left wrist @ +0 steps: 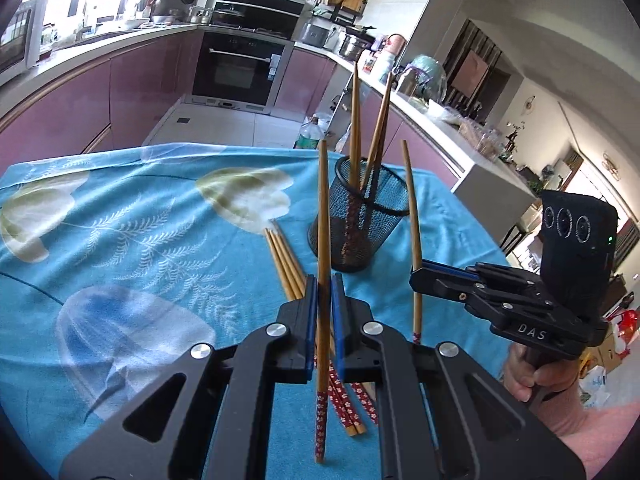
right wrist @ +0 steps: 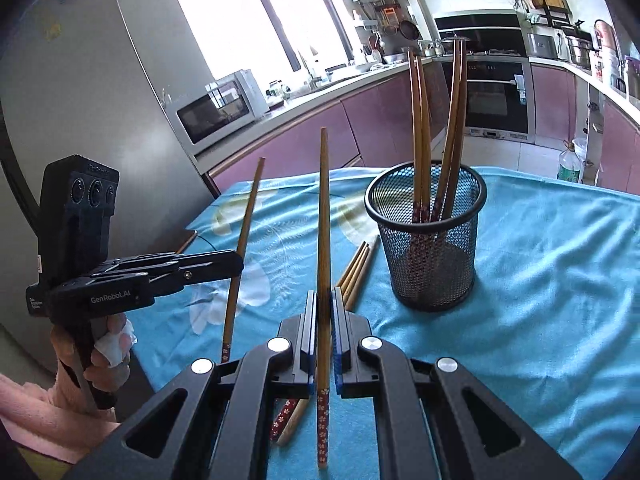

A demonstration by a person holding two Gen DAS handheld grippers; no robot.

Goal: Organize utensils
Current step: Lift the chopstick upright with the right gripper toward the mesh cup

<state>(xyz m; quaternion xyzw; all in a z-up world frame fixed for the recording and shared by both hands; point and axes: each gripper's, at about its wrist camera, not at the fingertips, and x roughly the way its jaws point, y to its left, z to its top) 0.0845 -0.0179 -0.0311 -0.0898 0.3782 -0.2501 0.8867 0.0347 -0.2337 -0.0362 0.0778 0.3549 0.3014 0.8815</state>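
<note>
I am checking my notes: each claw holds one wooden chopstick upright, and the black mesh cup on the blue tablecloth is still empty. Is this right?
Not quite. The black mesh cup is not empty: the right wrist view shows several wooden chopsticks standing in it. The rest holds: the left claw and right claw each grip one chopstick upright, over the blue tablecloth.

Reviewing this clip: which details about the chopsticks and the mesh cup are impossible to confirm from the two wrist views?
- Loose chopsticks on the cloth: left wrist view, the left tongs cover their middles, so the count is uncertain.
- Same pile: right wrist view, mostly behind the right tongs.
- Mesh cup: how many chopsticks stand inside it; they overlap in both views.
- Cup's bottom: obscured by the dark mesh.
</note>
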